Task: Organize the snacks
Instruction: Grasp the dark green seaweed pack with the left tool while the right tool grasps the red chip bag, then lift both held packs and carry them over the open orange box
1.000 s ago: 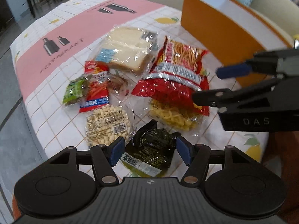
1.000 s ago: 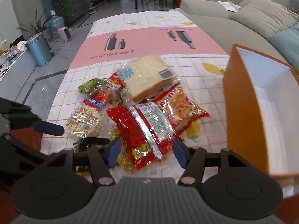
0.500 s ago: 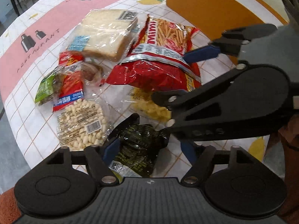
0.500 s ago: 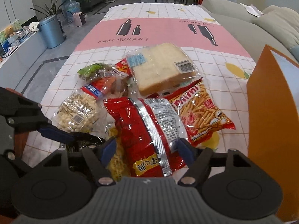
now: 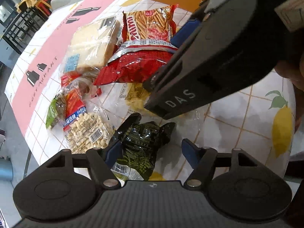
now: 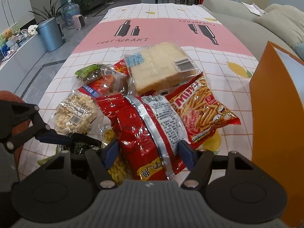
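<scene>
A pile of snacks lies on the tablecloth. My left gripper (image 5: 151, 151) is open, its fingers either side of a dark green packet (image 5: 141, 145) at the table's near edge. My right gripper (image 6: 148, 152) is open around the near end of a red chip bag (image 6: 146, 129); its body crosses the left wrist view (image 5: 218, 57). Beside the red bag lie a stick-snack bag (image 6: 199, 110), wrapped bread (image 6: 161, 64), a clear bag of white puffs (image 6: 74, 112), a yellow snack bag (image 5: 136, 96) and small red and green packets (image 6: 98, 77).
An orange box with a white inside (image 6: 275, 104) stands open at the right of the pile. The table's near edge (image 5: 285, 152) is close under both grippers. A sofa (image 6: 247, 24) runs along the right side.
Both grippers have moved forward and down onto the pile. The right gripper now straddles the red chip bag, the left one straddles the dark green packet. Both stay open.
</scene>
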`<state>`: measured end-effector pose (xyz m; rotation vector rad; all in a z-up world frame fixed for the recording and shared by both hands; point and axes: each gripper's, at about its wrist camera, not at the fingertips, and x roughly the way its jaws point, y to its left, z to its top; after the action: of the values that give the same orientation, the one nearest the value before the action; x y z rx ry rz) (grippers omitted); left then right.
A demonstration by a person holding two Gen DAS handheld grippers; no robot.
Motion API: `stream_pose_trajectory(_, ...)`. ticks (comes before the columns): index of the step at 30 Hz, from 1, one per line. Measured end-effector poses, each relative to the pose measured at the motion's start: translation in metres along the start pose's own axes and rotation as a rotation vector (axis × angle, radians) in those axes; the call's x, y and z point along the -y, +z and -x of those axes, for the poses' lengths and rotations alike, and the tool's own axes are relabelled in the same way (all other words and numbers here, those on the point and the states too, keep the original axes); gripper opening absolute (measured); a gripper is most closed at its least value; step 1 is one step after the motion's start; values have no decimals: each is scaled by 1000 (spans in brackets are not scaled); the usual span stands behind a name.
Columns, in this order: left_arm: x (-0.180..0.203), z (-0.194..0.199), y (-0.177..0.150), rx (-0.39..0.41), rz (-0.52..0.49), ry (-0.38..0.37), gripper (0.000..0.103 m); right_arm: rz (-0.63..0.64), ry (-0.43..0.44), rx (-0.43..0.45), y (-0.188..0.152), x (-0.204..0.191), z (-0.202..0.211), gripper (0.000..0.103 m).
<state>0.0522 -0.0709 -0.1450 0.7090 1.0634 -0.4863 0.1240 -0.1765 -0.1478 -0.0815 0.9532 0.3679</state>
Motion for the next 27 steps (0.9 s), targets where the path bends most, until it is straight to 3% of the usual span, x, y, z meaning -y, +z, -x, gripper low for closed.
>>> stream_pose_trajectory(3, -4, 1, -1, 2, 19, 38, 58, -17, -9, -6, -1, 2, 2, 64)
stream_pose_trajectory(9, -5, 7, -2, 22, 52, 65, 52, -33, 9, 7, -6, -3, 16, 61)
stream_pose_trajectory(13, -8, 20, -2, 60, 99, 84, 51, -48, 6, 29, -9, -3, 30, 59)
stream_pose_trajectory(27, -37, 79, -1, 152, 349, 25, 50, -80, -19, 121, -17, -4, 82, 42)
